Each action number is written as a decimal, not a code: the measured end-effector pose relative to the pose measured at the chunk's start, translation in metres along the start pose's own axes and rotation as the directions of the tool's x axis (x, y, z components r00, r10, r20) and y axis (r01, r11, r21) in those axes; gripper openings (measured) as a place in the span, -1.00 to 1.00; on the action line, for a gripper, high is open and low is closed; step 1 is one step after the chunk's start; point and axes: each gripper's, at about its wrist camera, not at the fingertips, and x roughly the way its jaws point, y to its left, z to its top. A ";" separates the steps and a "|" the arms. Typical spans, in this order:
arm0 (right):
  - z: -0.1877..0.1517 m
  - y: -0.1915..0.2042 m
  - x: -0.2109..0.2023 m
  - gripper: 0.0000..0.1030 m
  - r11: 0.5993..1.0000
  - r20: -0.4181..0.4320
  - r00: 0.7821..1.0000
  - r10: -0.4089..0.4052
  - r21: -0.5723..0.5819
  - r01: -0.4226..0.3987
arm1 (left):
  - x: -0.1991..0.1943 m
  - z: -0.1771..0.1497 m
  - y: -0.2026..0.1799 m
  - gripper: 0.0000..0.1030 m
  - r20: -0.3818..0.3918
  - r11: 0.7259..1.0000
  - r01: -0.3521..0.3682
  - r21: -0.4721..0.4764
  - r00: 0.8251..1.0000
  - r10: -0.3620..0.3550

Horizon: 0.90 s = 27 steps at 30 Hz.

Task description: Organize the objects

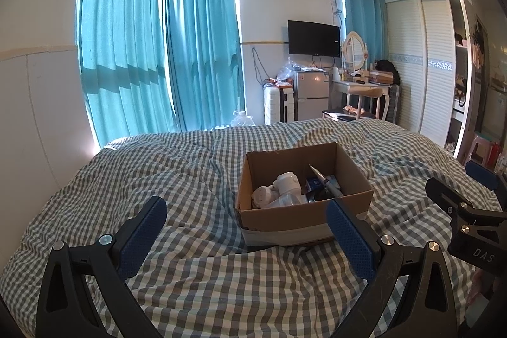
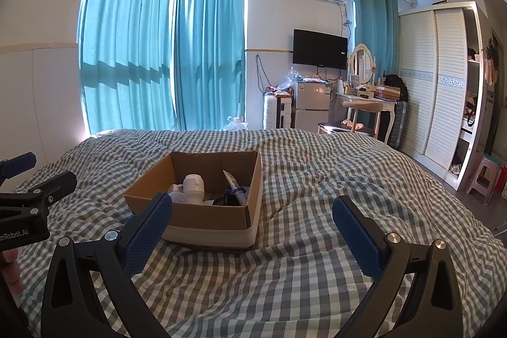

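Cardboard, brown and open-topped, the shallow box (image 1: 304,195) sits on the grey-and-white checked quilt (image 1: 190,167) in the left wrist view, just ahead of the left gripper (image 1: 247,230), whose blue-padded jaws stand wide apart and hold nothing. Inside lie a white plastic jar (image 1: 287,182), a rolled white cloth (image 1: 263,195) and a grey pointed tube (image 1: 326,181), packed close together; a dark blue item beside the tube is too hidden to name. The right gripper (image 1: 469,195) shows at the far right edge of this view, also spread. In the right wrist view the box (image 2: 202,211) lies to the left of centre, its near wall partly behind the left finger of the right gripper (image 2: 253,224), which gapes empty over the quilt. The contents look light; the jar is probably smooth and slippery, best pinched across its waist, while the cloth should yield to any grip. The box walls seem thin and may buckle, and the soft bedding gives little support for pushing down.
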 end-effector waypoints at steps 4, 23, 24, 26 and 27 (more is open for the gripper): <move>0.000 0.001 0.002 0.97 1.000 -0.004 1.000 0.000 -0.001 0.000 | 0.001 -0.002 0.001 1.00 -0.003 1.000 -0.004 -0.003 1.000 0.004; -0.004 0.005 0.005 0.97 1.000 -0.015 1.000 0.002 -0.001 -0.002 | -0.002 -0.003 -0.002 1.00 0.005 1.000 -0.015 0.008 1.000 0.015; -0.004 0.005 0.005 0.97 1.000 -0.015 1.000 0.001 -0.002 -0.001 | -0.002 -0.003 -0.002 1.00 0.005 1.000 -0.014 0.008 1.000 0.014; -0.005 0.006 0.005 0.97 1.000 -0.015 1.000 0.001 -0.003 -0.001 | -0.002 -0.003 -0.002 1.00 0.004 1.000 -0.015 0.008 1.000 0.015; -0.005 0.006 0.006 0.97 1.000 -0.015 1.000 0.000 -0.003 0.000 | -0.002 -0.003 -0.002 1.00 0.002 1.000 -0.014 0.009 1.000 0.014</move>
